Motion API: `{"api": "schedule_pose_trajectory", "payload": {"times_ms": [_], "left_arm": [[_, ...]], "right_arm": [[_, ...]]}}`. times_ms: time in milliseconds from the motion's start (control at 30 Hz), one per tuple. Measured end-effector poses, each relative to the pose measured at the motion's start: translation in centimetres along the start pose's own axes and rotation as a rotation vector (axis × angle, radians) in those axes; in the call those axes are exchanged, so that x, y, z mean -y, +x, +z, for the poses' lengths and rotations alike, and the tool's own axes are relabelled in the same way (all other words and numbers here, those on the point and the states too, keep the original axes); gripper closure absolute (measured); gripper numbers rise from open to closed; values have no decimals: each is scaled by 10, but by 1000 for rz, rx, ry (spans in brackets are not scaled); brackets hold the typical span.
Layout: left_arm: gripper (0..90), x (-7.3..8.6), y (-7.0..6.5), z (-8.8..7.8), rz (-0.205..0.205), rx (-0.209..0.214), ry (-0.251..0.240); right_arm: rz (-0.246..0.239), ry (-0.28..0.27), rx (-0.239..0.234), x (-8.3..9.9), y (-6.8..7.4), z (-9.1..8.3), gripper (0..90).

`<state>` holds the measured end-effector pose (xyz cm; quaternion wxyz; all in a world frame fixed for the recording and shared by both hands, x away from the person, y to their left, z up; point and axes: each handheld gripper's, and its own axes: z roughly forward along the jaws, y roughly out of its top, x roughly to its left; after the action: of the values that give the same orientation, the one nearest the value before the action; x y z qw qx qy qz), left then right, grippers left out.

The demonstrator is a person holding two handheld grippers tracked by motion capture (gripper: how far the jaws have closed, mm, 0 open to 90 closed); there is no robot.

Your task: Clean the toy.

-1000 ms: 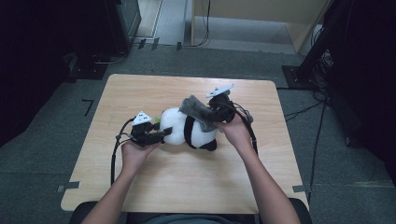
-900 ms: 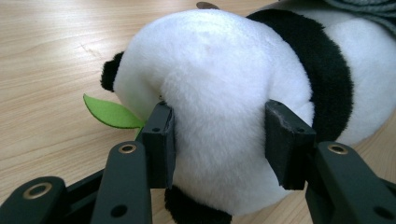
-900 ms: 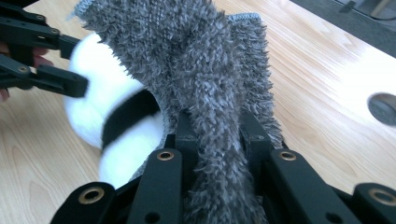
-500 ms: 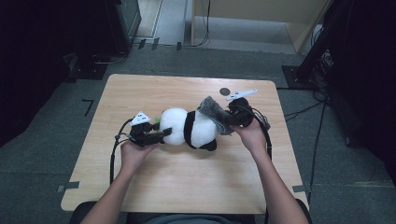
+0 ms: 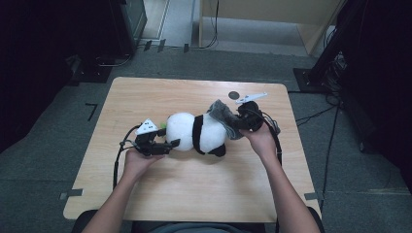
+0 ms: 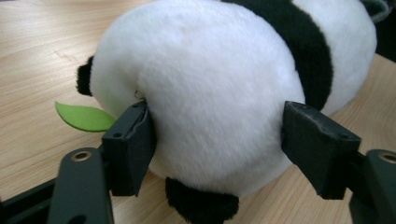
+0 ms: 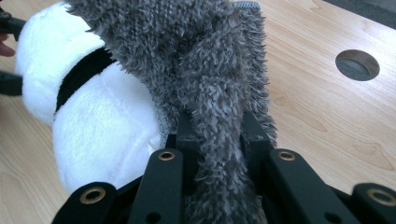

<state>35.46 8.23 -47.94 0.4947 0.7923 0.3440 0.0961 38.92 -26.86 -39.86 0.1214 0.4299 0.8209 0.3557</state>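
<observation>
Panda (image 5: 197,134) lies mid-bench (image 5: 194,194), head left. Right tongs (image 5: 241,122) clamped on the grey fuzzy cloth (image 7: 205,70) at its right end — looks like a garment being pulled off. Left tongs (image 5: 171,144) have just been opening; jaws straddle the head, right pad clear of it. Next: re-grip the head to anchor, then pull the cloth right.

between the black jaws of the left gripper (image 6: 217,144), which look like matt moulded plastic, the panda toy (image 6: 210,88) is soft short plush, white with black bands. just beside one jaw lies a flat green felt leaf (image 6: 84,116). pinched in the right gripper (image 7: 217,140) is a shaggy grey knitted cloth (image 7: 205,70), rough and fuzzy. under both, the table (image 7: 317,116) is pale wood-grain, smooth, slightly sheened.
</observation>
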Motion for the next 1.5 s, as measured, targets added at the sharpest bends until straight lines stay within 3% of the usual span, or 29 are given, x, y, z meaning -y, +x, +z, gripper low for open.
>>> {"api": "schedule_pose_trajectory", "payload": {"times_ms": [67,167,300,400,433,500,533,567,633,1000,1100,1133,1300,1500], "left_arm": [[238,2,-2,2,6,-11,8],[245,5,-3,4,-7,-21,-21],[345,5,-5,4,-16,-51,-17],[412,4,-6,3,-19,-59,-15],[437,3,-7,3,-27,-56,-18],[445,2,-7,2,-25,-59,-20],[455,2,-8,2,-23,-61,-22],[455,1,-8,2,-21,-62,-20],[469,1,-8,2,-22,-63,-17],[473,-1,-9,0,-25,-66,-21],[476,-1,-10,0,-30,-69,-23],[476,-1,-11,0,-31,-70,-24],[479,-2,-11,0,-33,-80,-18],[489,-2,-11,0,-37,-82,-6]], "right_arm": [[3,0,1,-1,-1,1,755],[1,5,7,-2,0,2,756],[-2,4,4,-5,2,1,758],[-14,-21,-9,-13,9,-6,760],[-23,-45,-32,-20,18,-10,760],[-30,-56,-49,-23,22,-11,760],[-60,-68,-70,-30,35,-10,760],[-60,-68,-70,-30,35,-10,760],[-116,-49,-100,-40,58,1,758],[-198,12,-152,-54,100,44,750],[-229,16,-148,-57,109,53,671],[-233,5,-145,-57,110,55,625],[-240,14,-127,-53,115,65,720],[-245,30,-121,-48,110,59,736]]}}
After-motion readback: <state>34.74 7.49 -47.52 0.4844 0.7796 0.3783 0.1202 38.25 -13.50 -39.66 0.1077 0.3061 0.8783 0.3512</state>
